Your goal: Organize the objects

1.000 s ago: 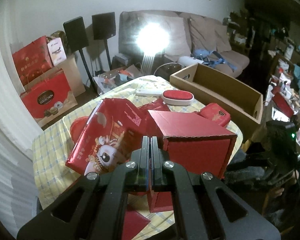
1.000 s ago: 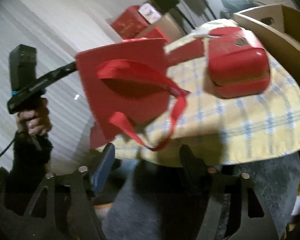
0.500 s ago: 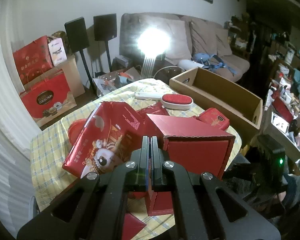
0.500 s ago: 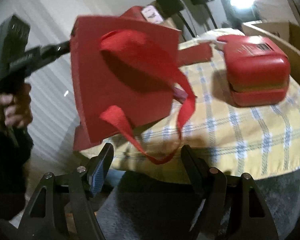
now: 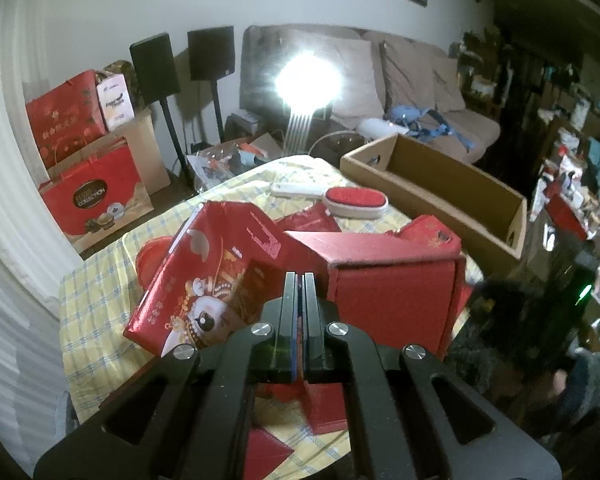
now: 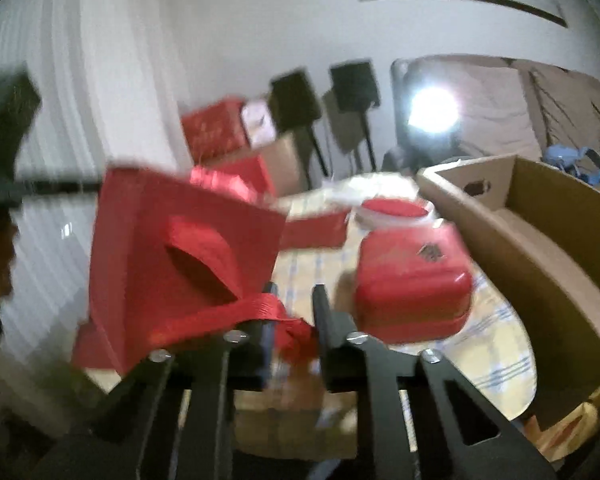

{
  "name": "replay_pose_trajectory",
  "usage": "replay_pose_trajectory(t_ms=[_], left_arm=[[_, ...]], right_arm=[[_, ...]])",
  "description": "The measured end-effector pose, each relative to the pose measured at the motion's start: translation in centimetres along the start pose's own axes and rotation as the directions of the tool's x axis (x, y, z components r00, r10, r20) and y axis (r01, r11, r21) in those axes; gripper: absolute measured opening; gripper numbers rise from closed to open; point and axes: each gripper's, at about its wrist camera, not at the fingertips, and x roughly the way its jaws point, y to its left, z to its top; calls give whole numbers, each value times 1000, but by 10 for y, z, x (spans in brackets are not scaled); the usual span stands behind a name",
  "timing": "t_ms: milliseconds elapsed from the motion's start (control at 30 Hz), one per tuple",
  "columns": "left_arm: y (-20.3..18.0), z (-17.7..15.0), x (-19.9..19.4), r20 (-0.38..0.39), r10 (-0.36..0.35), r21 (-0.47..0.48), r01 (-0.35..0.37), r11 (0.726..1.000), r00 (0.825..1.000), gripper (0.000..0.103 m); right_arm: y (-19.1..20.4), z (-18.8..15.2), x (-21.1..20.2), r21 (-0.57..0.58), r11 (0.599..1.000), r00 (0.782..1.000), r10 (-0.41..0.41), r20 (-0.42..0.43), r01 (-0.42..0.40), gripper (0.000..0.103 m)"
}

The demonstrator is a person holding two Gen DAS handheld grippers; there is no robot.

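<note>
A red gift box point(image 5: 392, 300) is held tilted above the yellow checked table point(image 5: 100, 300), and my left gripper point(image 5: 299, 280) is shut on its near edge. In the right wrist view the same red gift box point(image 6: 172, 248) shows its side with a red ribbon handle point(image 6: 220, 312). My right gripper point(image 6: 295, 292) is closing, and the ribbon runs bunched between its fingers. The view is blurred. A dark shape at the left edge is the left gripper point(image 6: 12, 140) with a hand below it.
A red rounded case point(image 6: 412, 288) lies on the table just right of the box. A long open cardboard box point(image 5: 440, 184) stands at the table's right side. A red printed gift bag point(image 5: 204, 272), a red-topped brush point(image 5: 354, 200) and a white remote point(image 5: 296, 190) lie behind.
My right gripper rose and tilted up to the ribbon handle, and its fingers came together around it. The left gripper and the box it holds stayed put.
</note>
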Motion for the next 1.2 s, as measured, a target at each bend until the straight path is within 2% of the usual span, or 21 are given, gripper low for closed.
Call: replay_pose_trajectory(t_ms=[67, 167, 300, 400, 767, 867, 933, 1033, 1200], left_arm=[[-1, -2, 2, -5, 18, 14, -18, 1000, 1000, 1], [0, -2, 2, -8, 14, 5, -14, 1000, 1000, 1], [0, 0, -1, 0, 14, 3, -14, 1000, 1000, 1], [0, 0, -2, 1, 24, 7, -24, 1000, 1000, 1], [4, -12, 7, -33, 41, -18, -41, 999, 999, 5], [9, -15, 5, -26, 43, -40, -44, 998, 999, 14], [11, -18, 3, -24, 40, -61, -41, 997, 999, 33], [13, -28, 2, -34, 0, -93, -3, 996, 999, 37], [5, -51, -6, -33, 33, -79, -35, 996, 999, 37]], right_arm=[[-3, 6, -11, 3, 998, 997, -62, 49, 62, 6], [-17, 23, -22, 39, 994, 992, -101, 77, 98, 5], [-34, 37, -34, 102, 991, 991, -94, 100, 84, 5], [-39, 40, -38, 102, 991, 991, -95, 95, 85, 5], [-42, 30, -32, 123, 992, 998, -42, 45, 36, 5], [-42, 29, -32, 121, 992, 998, -39, 45, 34, 6], [-42, 28, -31, 122, 992, 999, -37, 37, 32, 6], [-43, 25, -27, 122, 992, 999, -43, 19, 40, 6], [-47, 21, -26, 132, 990, 999, -48, 0, 48, 6]])
